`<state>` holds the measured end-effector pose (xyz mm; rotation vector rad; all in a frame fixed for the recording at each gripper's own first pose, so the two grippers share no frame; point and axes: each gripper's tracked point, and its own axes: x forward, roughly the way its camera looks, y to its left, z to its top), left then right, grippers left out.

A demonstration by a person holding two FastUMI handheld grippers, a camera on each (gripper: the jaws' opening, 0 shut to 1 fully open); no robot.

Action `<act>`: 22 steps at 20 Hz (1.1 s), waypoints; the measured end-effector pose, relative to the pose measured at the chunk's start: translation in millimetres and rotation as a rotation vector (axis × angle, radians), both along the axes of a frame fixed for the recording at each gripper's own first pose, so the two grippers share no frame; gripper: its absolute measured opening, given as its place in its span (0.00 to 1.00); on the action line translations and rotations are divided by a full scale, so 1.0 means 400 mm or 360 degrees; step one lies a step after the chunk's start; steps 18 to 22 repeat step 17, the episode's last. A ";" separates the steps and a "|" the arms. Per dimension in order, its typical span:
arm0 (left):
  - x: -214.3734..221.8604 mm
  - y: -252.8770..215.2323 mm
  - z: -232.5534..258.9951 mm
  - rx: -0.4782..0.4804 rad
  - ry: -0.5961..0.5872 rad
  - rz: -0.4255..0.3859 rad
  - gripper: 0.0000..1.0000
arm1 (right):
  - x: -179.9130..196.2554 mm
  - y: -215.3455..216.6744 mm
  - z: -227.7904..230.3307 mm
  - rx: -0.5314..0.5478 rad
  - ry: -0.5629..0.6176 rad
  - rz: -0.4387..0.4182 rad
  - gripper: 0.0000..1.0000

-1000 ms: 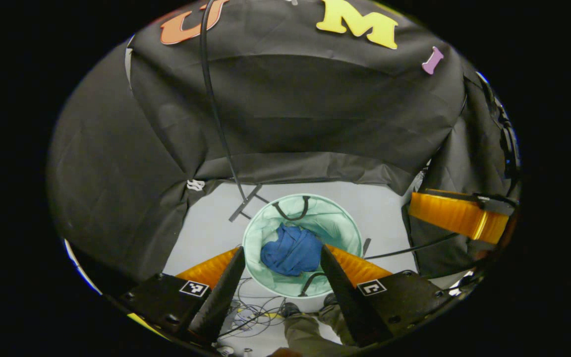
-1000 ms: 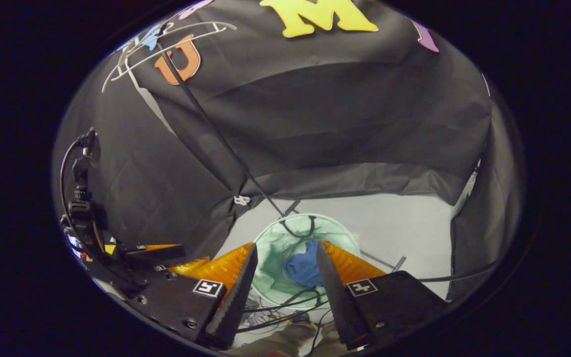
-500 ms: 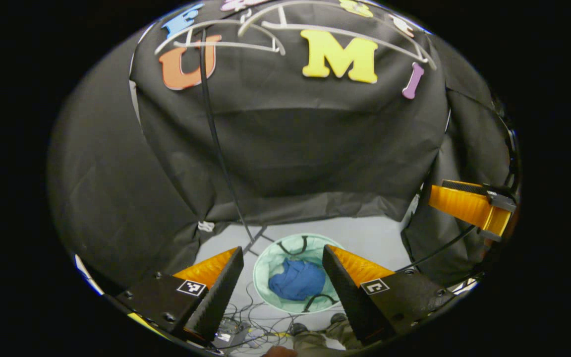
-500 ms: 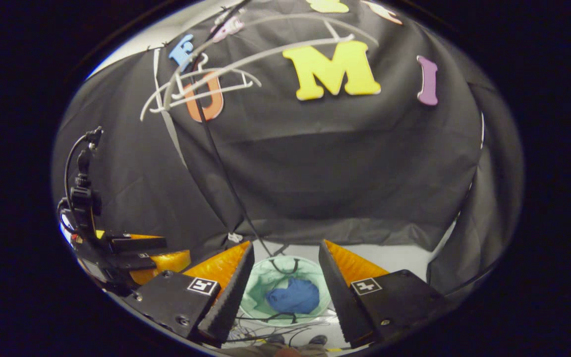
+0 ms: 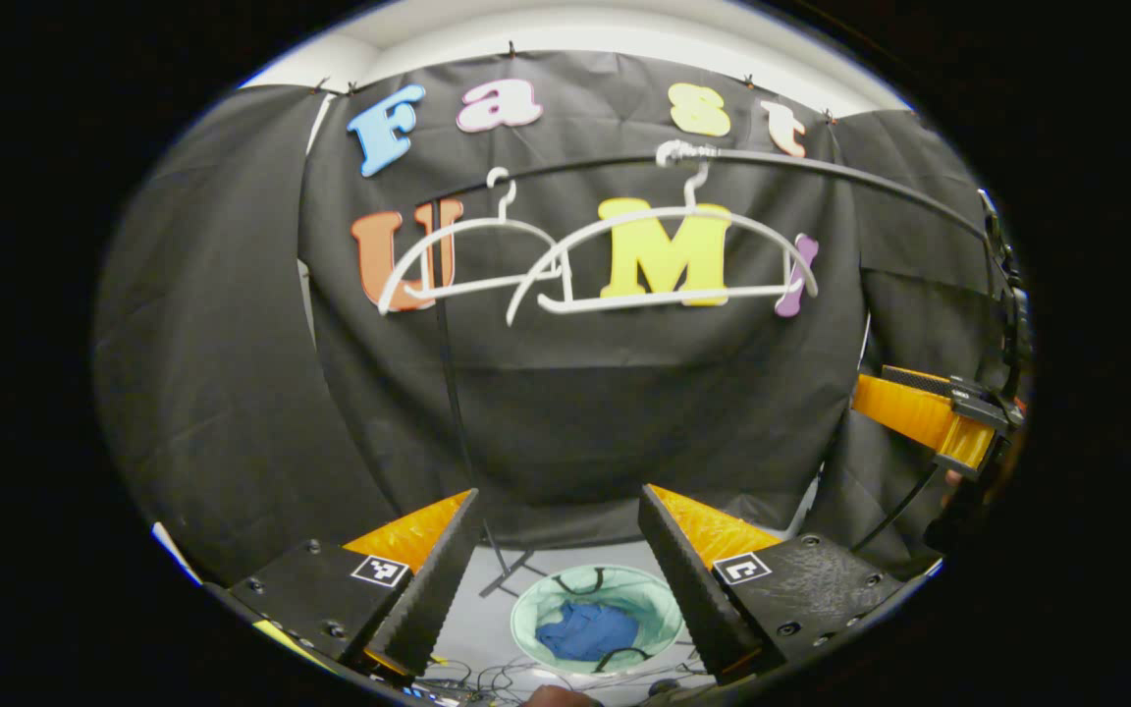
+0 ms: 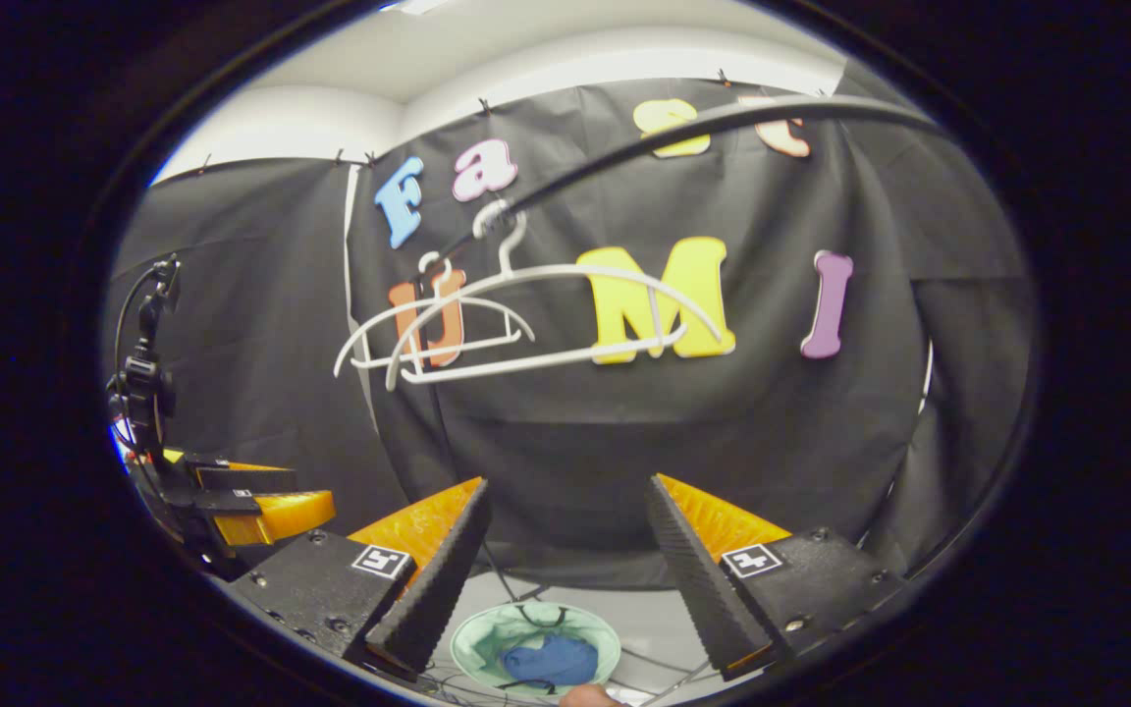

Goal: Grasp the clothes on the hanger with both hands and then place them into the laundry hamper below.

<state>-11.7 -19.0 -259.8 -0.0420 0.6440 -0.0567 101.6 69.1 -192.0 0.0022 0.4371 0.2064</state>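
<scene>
Below both grippers: lying on the pale grey floor [image 5: 497, 619], round mint-green fabric laundry hamper [image 5: 536, 614] [image 6: 477, 638], rim open upward.
Clothes: crumpled blue garment [image 5: 587, 629] [image 6: 536, 660] sitting inside the hamper, touching neither gripper.
Left gripper [image 5: 556, 579]: hanging high above the hamper, fingers spread wide apart, gripping nothing.
Right gripper [image 6: 565, 579]: likewise hovering high, fingers standing apart, holding nothing.
Overhead edge: two bare white plastic hangers [image 5: 624, 255] [image 6: 526, 324] hanging from a dark curved rail [image 5: 821, 172] [image 6: 683, 123], well above both grippers.
Open room: free air lying between the grippers and the hamper; thin black upright pole [image 5: 453, 393] standing left of the hamper.
Change since a second ago: both grippers having risen and tilted up, hamper shrinking toward the bottom edge, hangers coming fully into sight.
</scene>
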 end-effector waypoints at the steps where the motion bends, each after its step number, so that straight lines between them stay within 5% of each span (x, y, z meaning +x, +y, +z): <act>1: 0.000 0.003 0.051 0.0003 -0.0055 0.0015 0.97 | -0.002 -0.001 0.036 -0.0004 -0.0057 0.0001 1.00; 10: -0.047 0.043 0.344 0.0069 -0.0538 0.0173 0.93 | -0.047 -0.020 0.349 -0.0029 -0.0505 0.0002 1.00; 17: -0.116 0.085 0.473 0.0108 -0.0799 0.0254 0.93 | -0.066 -0.029 0.421 -0.0022 -0.0687 0.0007 1.00; 22: -0.116 0.085 0.473 0.0108 -0.0799 0.0254 0.93 | -0.066 -0.029 0.421 -0.0022 -0.0687 0.0007 1.00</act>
